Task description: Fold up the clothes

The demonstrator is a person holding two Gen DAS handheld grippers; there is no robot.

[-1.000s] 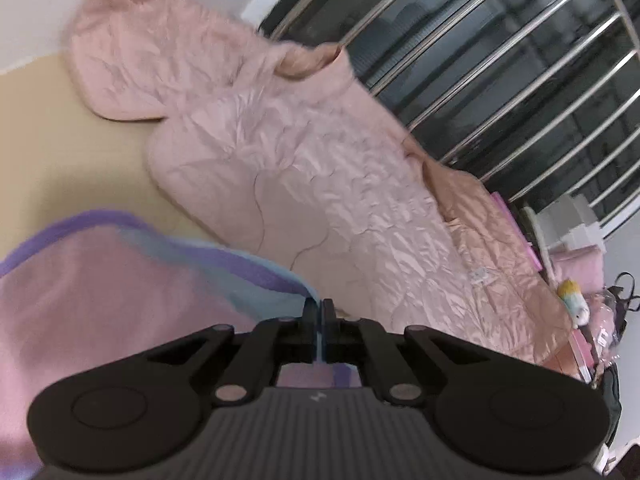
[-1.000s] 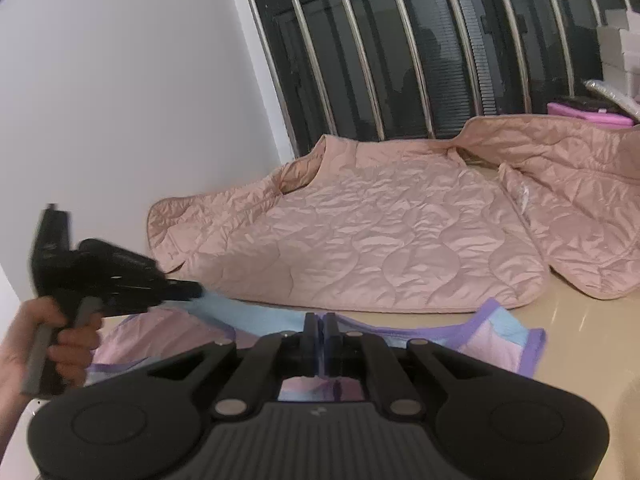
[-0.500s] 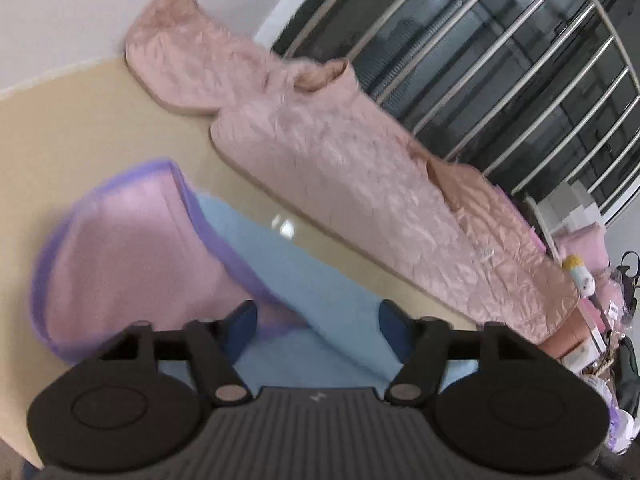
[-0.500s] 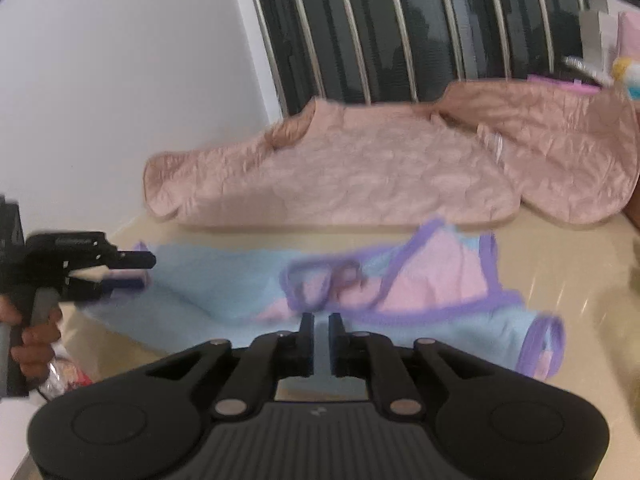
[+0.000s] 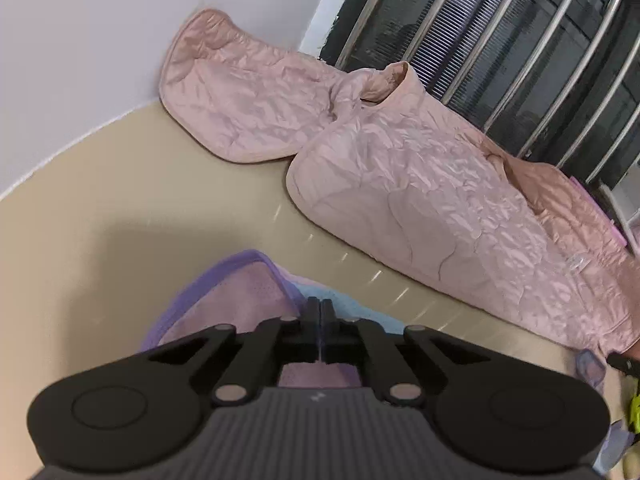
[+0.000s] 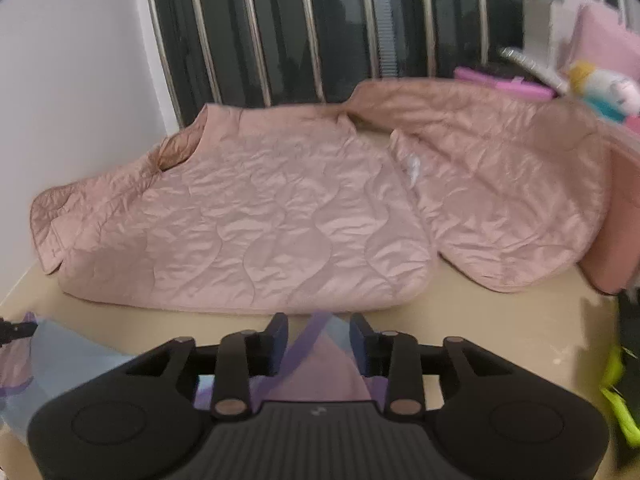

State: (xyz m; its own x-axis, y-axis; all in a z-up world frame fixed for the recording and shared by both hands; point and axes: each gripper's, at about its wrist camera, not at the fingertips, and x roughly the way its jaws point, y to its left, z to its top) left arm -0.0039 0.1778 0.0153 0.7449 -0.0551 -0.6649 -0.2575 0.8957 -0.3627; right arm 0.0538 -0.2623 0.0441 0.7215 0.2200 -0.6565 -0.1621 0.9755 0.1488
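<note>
A small pink and light-blue garment with purple trim [image 5: 236,300] lies on the beige table [image 5: 120,208]. My left gripper [image 5: 320,328] is shut at its trimmed edge, and a thin sliver of blue cloth shows between the pads. In the right wrist view a purple-edged pink corner of the garment [image 6: 320,360] sits between the fingers of my right gripper [image 6: 319,336]. Its jaws are opening and the pads stand clear of the cloth. The left gripper's tip [image 6: 12,328] shows at the garment's far left end. A pink quilted jacket [image 6: 260,220] lies spread behind.
The quilted jacket [image 5: 420,200] fills the back of the table up to a white wall [image 5: 100,40] and a barred window [image 6: 320,20]. Pink boxes and a plush toy [image 6: 600,84] crowd the far right. Something neon yellow [image 6: 616,392] lies at the right edge.
The left gripper opened wide, then shut again at the garment's trimmed edge. The right gripper's jaws went from shut to parted. The garment now lies lower and nearer both cameras.
</note>
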